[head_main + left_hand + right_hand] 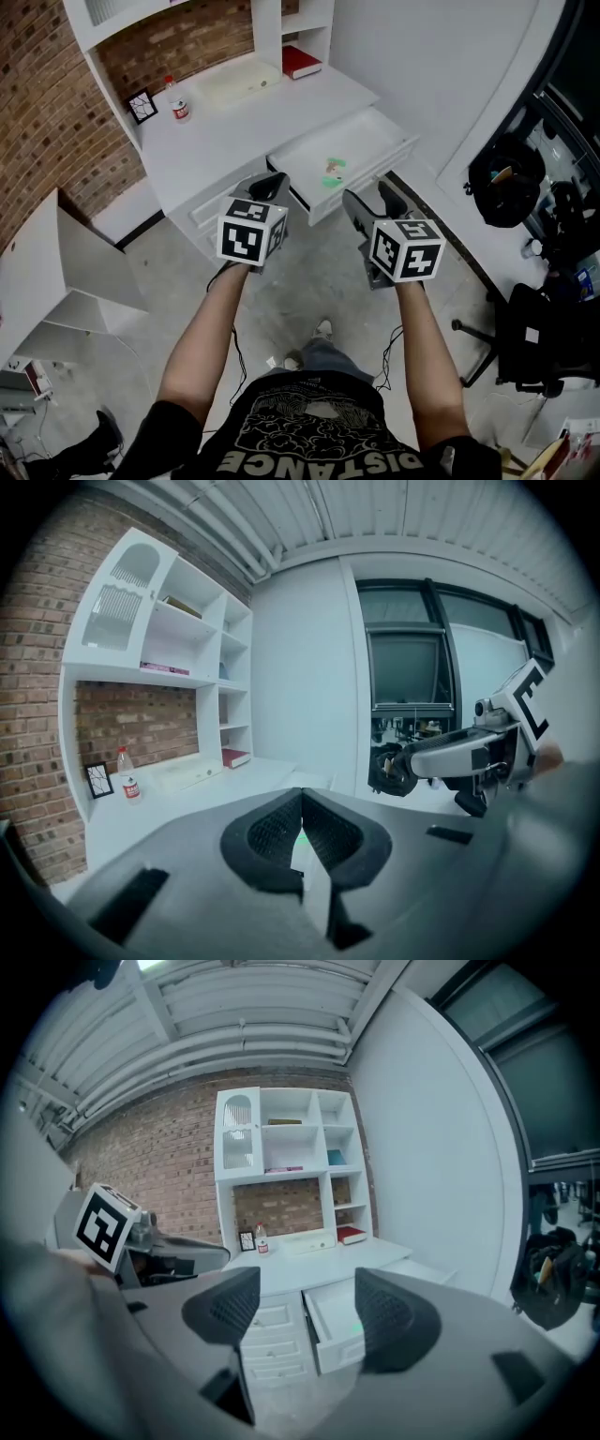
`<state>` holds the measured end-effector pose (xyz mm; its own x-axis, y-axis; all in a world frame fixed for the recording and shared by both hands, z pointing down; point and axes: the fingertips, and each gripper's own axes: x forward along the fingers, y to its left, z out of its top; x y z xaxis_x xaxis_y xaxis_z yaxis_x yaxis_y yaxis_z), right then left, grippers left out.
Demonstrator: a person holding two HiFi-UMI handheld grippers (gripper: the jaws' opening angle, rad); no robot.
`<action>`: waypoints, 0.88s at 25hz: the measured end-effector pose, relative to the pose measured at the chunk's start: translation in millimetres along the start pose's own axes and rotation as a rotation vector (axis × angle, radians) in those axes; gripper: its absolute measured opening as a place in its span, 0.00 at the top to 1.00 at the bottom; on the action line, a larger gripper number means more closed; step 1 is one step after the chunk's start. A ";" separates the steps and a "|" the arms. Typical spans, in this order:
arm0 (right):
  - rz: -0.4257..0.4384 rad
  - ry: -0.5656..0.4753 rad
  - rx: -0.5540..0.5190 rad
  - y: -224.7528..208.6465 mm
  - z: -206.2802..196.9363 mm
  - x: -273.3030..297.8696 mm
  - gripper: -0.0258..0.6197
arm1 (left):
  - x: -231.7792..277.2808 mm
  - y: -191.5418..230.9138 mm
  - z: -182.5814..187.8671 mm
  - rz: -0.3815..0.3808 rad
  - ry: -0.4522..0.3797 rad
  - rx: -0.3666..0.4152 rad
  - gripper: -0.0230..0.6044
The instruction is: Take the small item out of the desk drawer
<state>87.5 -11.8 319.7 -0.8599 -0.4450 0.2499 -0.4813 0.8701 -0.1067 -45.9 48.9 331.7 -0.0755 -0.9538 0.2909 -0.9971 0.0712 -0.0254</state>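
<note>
An office-style workroom: white hutch desk [244, 127] at twelve o'clock against a brick wall [47, 103], office chair [544, 356] at four o'clock.

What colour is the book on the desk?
Red. The book shows best in the head view.

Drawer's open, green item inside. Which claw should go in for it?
Right, I'd say. The right claw is open, and the open drawer holding the green item lies straight ahead of it. The left claw is shut.
</note>
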 end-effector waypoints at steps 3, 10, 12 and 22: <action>-0.008 -0.005 0.010 -8.8 -4.0 13.8 0.47 | 12.2 2.9 -5.0 -0.008 0.016 0.009 0.95; -0.005 -0.019 0.032 -28.9 2.2 61.0 0.46 | 50.6 34.5 -0.1 0.005 0.021 0.030 0.95; -0.006 -0.018 0.036 -38.7 5.0 78.1 0.46 | 67.2 43.9 3.6 0.004 0.025 0.032 0.95; -0.010 0.011 0.065 -108.7 19.5 175.4 0.46 | 173.4 89.9 25.2 0.005 0.055 0.036 0.95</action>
<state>-14.3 -188.6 356.3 -0.8530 -0.4512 0.2623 -0.5006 0.8495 -0.1665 -148.5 -117.4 355.7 -0.0811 -0.9359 0.3429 -0.9961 0.0640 -0.0608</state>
